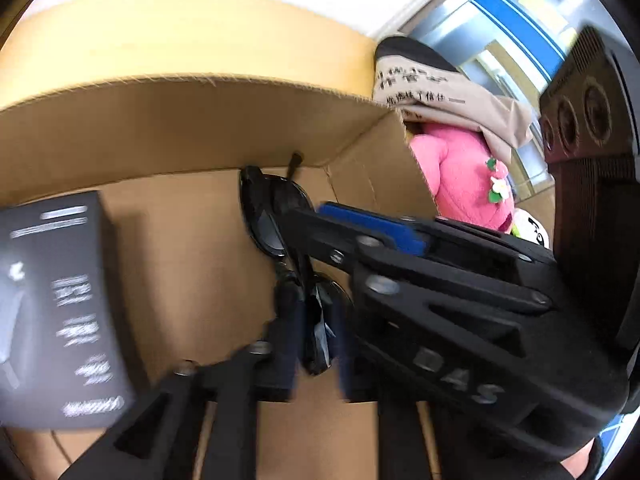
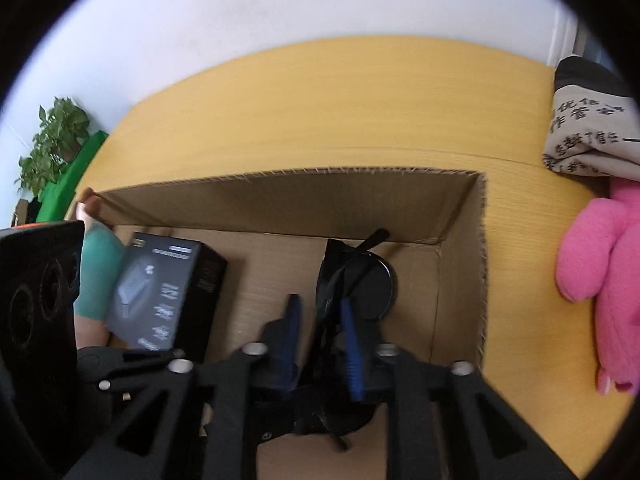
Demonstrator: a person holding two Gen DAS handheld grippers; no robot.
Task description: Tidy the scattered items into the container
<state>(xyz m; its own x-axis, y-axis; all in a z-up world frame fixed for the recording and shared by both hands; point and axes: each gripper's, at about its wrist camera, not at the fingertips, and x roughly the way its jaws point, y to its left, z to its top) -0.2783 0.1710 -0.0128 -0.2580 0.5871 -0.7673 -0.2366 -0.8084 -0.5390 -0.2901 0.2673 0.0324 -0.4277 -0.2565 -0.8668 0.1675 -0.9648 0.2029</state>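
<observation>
While looking down into the box (image 2: 280, 204), finds the sunglasses (image 2: 376, 284) on its cardboard floor, close to the far wall and nearer the right corner, with one temple poking up against that wall. Shows the right gripper (image 2: 322, 320) straddling them from the near side: fingers (image 2: 350, 344) spread, one blue pad over the frame's edge, the other standing clear of it, so no pinch. Shows the left gripper (image 1: 312, 320) down in the box as well, fingers (image 1: 286, 320) likewise spread, with the near end of the sunglasses and a small tag hanging in the gap between them, pressed by neither pad. Cannot tell from the blur whether either pad brushes the frame.

Further left inside the box, has a black carton (image 2: 168, 292) with white print, tilted, apart from the sunglasses. Puts the box itself on a yellow wooden counter (image 2: 320, 112). Beyond the box's right wall, on the counter, has a pink plush (image 2: 600, 260) and, behind it, a beige bag (image 2: 588, 136) with black lettering. Off the counter's far left end, has a leafy plant (image 2: 52, 140) against the white wall.
</observation>
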